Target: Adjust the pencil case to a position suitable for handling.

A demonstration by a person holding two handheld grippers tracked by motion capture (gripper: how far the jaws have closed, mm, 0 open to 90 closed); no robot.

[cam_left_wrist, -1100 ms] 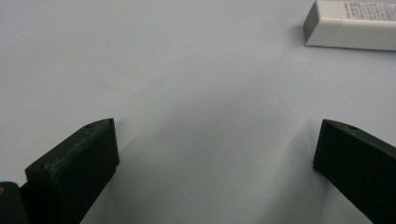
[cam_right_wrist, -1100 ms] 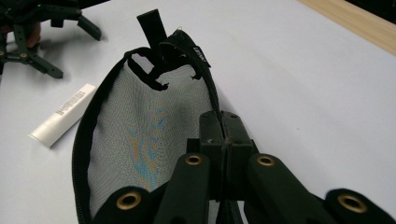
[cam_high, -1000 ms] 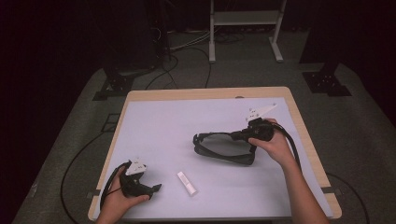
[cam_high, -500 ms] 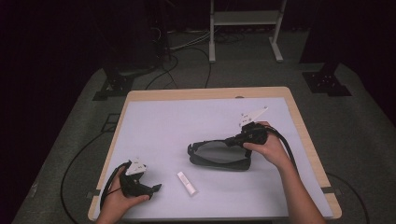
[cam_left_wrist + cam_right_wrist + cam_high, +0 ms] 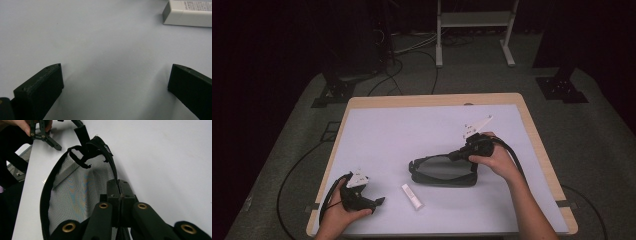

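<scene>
A black mesh zip pouch (image 5: 442,171) lies at the table's middle right, and in the right gripper view its mesh panel (image 5: 75,192) spreads out to the left of the jaws. My right gripper (image 5: 456,156) is shut on the pouch's zipper edge at its far right end, the jaws pressed together on the zipper band (image 5: 119,192). A small white stick-shaped object (image 5: 412,196) lies near the front edge. My left gripper (image 5: 379,201) rests at the front left, open, its jaws (image 5: 115,82) wide apart over bare table, with the white object (image 5: 190,12) just beyond them.
The table (image 5: 377,135) has a pale surface and a wooden rim. Cables trail from both grippers off the table's sides. On the dark floor behind stand a white frame (image 5: 472,30) and black stands. In the right gripper view the left hand and its gripper (image 5: 43,135) lie farther off.
My right gripper has dragged the pouch a little left and toward the front edge. The left gripper and the white object have stayed put.
</scene>
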